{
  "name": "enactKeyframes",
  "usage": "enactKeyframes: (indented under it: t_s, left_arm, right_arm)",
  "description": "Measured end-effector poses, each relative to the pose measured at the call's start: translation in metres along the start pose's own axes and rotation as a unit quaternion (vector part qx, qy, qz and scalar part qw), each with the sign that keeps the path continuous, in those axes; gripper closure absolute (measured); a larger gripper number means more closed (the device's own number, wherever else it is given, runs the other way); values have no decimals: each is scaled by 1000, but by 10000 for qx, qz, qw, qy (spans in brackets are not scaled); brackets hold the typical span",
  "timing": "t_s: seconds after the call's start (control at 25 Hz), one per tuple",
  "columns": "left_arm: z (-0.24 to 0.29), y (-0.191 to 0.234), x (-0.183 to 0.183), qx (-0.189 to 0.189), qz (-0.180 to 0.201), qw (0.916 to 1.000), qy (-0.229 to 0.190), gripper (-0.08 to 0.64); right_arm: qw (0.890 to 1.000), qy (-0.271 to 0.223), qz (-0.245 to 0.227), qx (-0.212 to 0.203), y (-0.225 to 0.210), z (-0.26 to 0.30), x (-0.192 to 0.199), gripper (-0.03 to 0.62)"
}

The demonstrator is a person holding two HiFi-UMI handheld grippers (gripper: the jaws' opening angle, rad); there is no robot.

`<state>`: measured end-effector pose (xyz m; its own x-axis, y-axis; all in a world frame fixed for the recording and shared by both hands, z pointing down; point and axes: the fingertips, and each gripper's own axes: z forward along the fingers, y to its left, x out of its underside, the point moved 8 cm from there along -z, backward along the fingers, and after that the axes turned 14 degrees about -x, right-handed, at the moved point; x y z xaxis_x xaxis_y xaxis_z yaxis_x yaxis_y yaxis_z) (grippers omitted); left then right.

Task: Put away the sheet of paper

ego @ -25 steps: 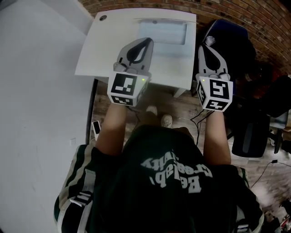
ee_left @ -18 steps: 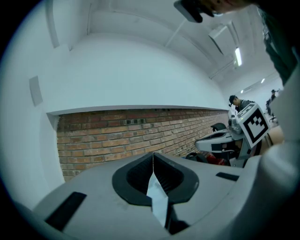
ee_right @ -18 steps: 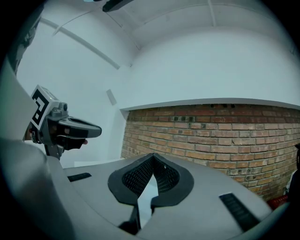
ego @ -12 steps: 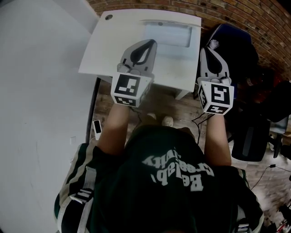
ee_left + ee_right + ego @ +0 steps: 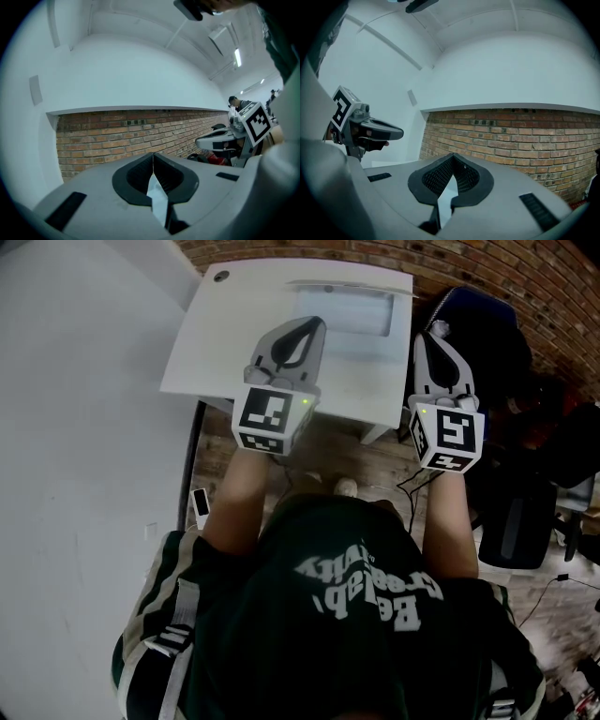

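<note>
Looks down on a white table (image 5: 225, 343) set against a brick wall (image 5: 553, 292). Holds the left gripper (image 5: 308, 324) level above the middle of the table, jaws pressed together with nothing between. Holds the right gripper (image 5: 432, 332) level too, at the table's right edge beside a dark chair (image 5: 483, 329), likewise closed tight and empty. Finds what seems to be the sheet of paper (image 5: 343, 310) as a pale rectangle lying flat on the far part of the table, just ahead of the left gripper and near the wall. Cannot tell whether lying loose on the top or tucked into something shallow, so fits either a sheet waiting to be taken or one already laid in its place.

As for hazards:
- **Closed jaws:** with both pairs shut, no way to take hold of anything. Pushing shut tips against a flat sheet would likely skid it toward the wall or off the right edge.
- **Flat sheet on a smooth top:** pinching something so thin and flush would likely crease or tear it, or miss and scrape the table.
- **One-corner grip:** risks sagging, folding and slipping free.
- **Right gripper:** swinging it inward risks knocking the table edge or catching the chair.
</note>
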<state>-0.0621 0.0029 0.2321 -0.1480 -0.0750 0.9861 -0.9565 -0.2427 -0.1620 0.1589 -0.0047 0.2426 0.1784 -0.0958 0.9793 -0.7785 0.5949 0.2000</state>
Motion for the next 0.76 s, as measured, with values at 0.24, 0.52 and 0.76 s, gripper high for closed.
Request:
enactKeyframes:
  t_s: [0.24, 0.52, 0.76]
  left_arm:
    - [3, 2, 0, 18, -22, 10000, -3, 557]
    - [5, 1, 1, 32, -36, 10000, 9, 557]
    - [5, 1, 1, 40, -2, 10000, 4, 557]
  right_arm:
    - [10000, 3, -51, -6, 0, 2, -1, 598]
    - [10000, 27, -56, 8, -1, 1, 0, 598]
    - [10000, 31, -84, -5, 0, 1, 0, 598]
